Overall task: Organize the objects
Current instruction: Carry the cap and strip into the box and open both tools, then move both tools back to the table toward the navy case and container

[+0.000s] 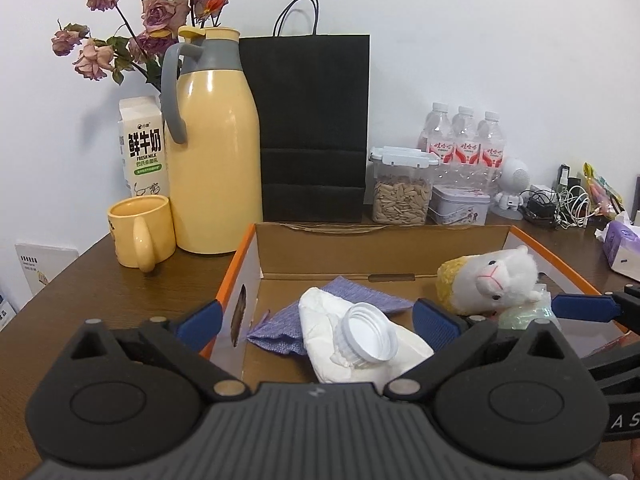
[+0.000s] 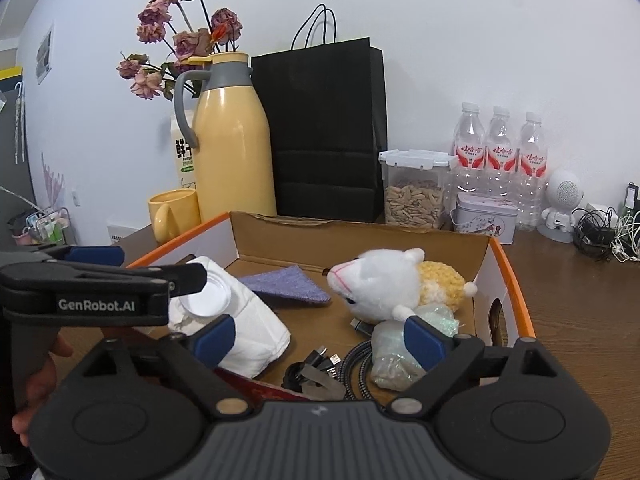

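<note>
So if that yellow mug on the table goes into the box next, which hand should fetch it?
Probably the left gripper: its jaws are open, and the mug stands left of the box. The right gripper hangs over the box's other half.

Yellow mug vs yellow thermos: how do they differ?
The yellow mug is short, open-topped, and its handle is yellow; the yellow thermos is tall, closed by a lid, and has a grey collar and grey handle. Both stand upright on the table, outside the box.

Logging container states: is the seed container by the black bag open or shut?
Shut: the white lid sits flat on the seed container.
</note>
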Demonstrator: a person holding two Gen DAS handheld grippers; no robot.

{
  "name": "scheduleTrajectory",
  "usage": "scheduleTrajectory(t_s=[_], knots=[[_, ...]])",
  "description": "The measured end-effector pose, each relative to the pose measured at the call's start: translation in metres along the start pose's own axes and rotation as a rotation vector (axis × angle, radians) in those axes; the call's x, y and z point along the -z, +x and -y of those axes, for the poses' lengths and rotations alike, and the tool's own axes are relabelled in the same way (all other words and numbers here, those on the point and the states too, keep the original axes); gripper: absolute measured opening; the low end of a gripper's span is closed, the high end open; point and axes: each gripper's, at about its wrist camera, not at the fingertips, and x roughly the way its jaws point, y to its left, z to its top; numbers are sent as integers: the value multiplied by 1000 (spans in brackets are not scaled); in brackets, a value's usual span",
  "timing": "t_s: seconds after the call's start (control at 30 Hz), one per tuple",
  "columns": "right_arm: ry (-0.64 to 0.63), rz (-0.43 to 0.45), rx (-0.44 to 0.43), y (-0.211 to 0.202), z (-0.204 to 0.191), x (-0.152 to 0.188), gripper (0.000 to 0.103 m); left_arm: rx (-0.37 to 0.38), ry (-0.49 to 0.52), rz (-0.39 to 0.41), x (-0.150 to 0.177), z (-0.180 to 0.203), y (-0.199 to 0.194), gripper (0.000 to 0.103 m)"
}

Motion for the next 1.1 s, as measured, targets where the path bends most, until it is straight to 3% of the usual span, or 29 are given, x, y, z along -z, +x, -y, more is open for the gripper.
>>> scheduleTrajectory(t_s=[0.23,0.43,0.73,1.1], knots=[[4,9,14,-5,2,-2,96,-5,2,7,-2,1,-7,103],[-8,69,28,-29,-2,-11,103,10,-6,46,-11,-1,-33,103],[-18,106,43,-78,-12,-12,103,2,-13,50,-13,-10,-71,103],[-39,97,37,-132,-26,10,103,-28,-10,52,1,-29,-123,103]])
